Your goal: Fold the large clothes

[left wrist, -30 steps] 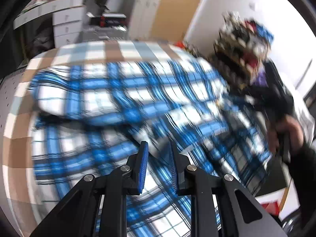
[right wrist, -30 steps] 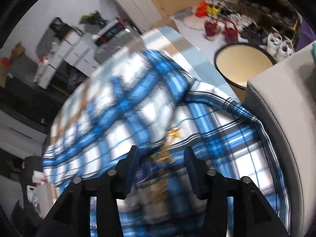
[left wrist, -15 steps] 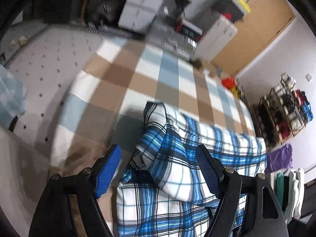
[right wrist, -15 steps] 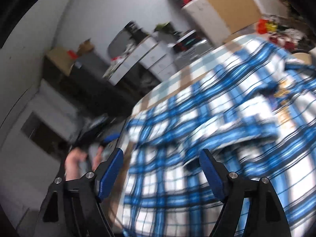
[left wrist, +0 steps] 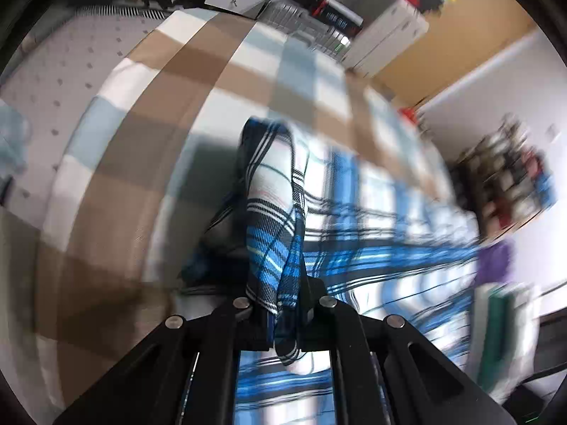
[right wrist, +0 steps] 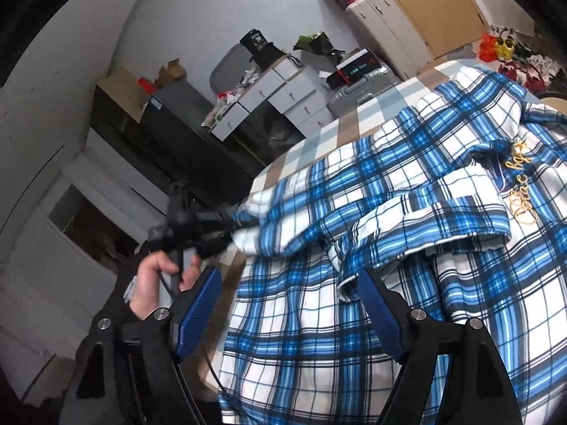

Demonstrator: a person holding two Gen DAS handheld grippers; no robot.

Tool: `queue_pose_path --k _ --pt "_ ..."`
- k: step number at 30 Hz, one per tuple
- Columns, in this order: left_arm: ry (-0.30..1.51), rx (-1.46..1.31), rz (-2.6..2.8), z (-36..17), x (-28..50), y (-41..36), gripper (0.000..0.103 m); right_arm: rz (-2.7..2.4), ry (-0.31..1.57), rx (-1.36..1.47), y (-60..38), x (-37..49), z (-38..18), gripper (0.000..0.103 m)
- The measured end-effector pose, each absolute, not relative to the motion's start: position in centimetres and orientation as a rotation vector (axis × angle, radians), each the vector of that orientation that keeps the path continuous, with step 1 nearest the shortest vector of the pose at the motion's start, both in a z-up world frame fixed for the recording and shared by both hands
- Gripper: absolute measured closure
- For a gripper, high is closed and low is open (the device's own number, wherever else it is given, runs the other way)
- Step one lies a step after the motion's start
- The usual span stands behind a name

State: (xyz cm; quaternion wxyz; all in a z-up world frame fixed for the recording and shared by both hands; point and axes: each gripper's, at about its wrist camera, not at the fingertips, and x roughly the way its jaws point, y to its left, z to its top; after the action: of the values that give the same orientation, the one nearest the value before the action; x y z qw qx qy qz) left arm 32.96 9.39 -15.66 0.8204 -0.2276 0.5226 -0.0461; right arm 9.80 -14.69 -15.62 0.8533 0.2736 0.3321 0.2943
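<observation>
Left wrist view: the left claw (left wrist: 283,294) pinches a bunched fold of the blue plaid shirt (left wrist: 273,212), which trails ahead over the checked bed (left wrist: 149,134). The right claw (right wrist: 287,304) hangs spread wide, fabric lying below and beyond its pads.

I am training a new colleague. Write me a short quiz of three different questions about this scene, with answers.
1. True or false: the left claw is shut on the blue-and-white plaid fabric shirt.
2. Multiple choice: the right claw is A) open, holding nothing; B) shut on a sleeve; C) out of view.
3. Fill in: the shirt lies on a brown, white and light-blue ______ cover.

Key: 1 true; 2 A; 3 checked.
</observation>
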Motion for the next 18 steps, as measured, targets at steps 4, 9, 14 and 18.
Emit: queue_pose_path --k 4,9,14,18 --pt "1.135 -0.445 -0.017 -17.1 33.2 9.9 0.075 0.62 0.705 0.559 -14.5 9.8 -15.6 0.022" --pt "1.119 -0.341 0.039 -12.7 33.1 10.6 0.066 0.606 0.703 0.526 -14.6 9.7 -15.4 0.022" --pt "0.958 -0.168 0.023 -6.8 33.7 8.2 0.041 0.576 0.691 0.484 -14.8 9.5 -14.9 0.02" --pt "0.969 0.033 -0.128 -8.2 36.1 2.9 0.036 0.556 0.699 0.458 -15.0 9.7 -15.3 0.019"
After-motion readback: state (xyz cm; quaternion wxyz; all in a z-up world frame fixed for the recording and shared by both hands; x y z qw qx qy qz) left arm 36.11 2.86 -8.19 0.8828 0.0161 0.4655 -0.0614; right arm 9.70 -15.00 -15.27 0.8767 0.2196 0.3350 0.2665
